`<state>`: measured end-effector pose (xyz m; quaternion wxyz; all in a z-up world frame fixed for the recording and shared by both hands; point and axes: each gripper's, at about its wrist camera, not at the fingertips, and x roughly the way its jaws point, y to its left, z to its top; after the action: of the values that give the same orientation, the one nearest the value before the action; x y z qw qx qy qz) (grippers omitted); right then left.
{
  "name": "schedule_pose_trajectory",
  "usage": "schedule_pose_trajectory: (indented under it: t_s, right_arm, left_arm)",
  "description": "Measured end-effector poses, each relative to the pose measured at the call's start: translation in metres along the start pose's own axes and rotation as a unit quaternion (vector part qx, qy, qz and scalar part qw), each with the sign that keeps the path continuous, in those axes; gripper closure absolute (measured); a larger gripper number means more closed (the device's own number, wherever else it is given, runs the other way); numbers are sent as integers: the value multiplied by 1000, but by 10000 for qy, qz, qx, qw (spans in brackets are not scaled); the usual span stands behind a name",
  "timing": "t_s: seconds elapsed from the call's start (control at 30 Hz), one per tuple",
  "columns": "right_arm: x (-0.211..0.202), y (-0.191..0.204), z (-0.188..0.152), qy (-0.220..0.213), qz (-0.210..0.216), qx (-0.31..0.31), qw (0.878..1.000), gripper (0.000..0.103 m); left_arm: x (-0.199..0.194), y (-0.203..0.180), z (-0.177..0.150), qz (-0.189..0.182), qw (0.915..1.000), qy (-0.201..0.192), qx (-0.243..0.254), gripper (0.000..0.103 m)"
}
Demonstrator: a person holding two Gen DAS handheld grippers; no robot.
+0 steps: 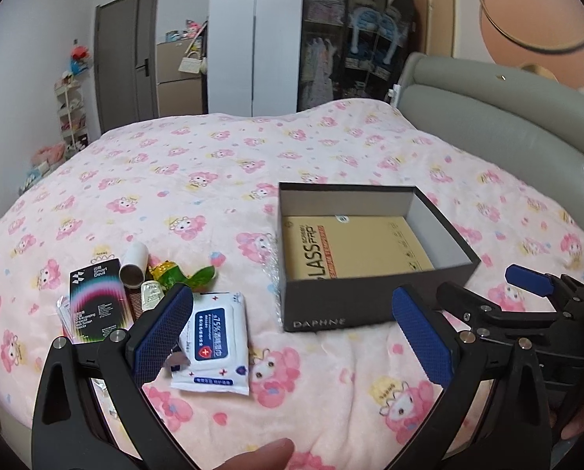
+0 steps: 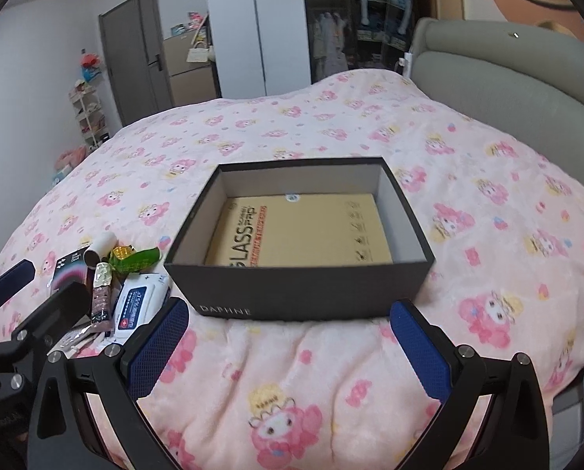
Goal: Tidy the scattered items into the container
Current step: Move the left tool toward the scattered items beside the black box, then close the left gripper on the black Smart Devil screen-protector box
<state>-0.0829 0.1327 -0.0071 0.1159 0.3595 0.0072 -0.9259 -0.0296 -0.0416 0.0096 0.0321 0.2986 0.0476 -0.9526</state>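
The box point(image 2: 303, 290) sits open on the bed point(image 2: 468, 164), a tan pack point(image 2: 303, 231) flat inside; the wipes point(image 1: 213, 337) and other clutter lie at its 9 o'clock. Left tool point(image 1: 288, 337) gapes wide over the wipes, holding nothing; right tool point(image 2: 288, 348) wide too, empty, before the box

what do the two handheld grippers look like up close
Both are alike: the left gripper and right gripper have black, angular linkage arms joined by round silver bolts. Each finger carries a long rectangular blue pad with a fine cross-hatched grip texture. No cables or sleeves show; one fingertip of the person peeks in at the bottom edge.
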Motion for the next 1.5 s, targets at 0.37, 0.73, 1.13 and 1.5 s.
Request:
schedule_pose_trajectory:
  t_s: [0.37, 0.73, 1.13, 1.5]
  right_arm:
    - [36, 69, 25, 148, 840, -691, 9940, 0]
    - [89, 160, 6, 676, 1546, -1275, 9774, 8]
    - [140, 245, -21, 1238, 2101, -1790, 9531, 71]
    - [177, 291, -30, 1731, 2694, -1798, 9301, 72]
  left_arm:
    - [10, 77, -4, 335, 9976, 269, -545, 1]
    - [33, 188, -64, 903, 9693, 686, -2183, 6]
    - [54, 252, -97, 1698, 9360, 393, -3057, 32]
    - [77, 284, -128, 1113, 9162, 584, -3805, 48]
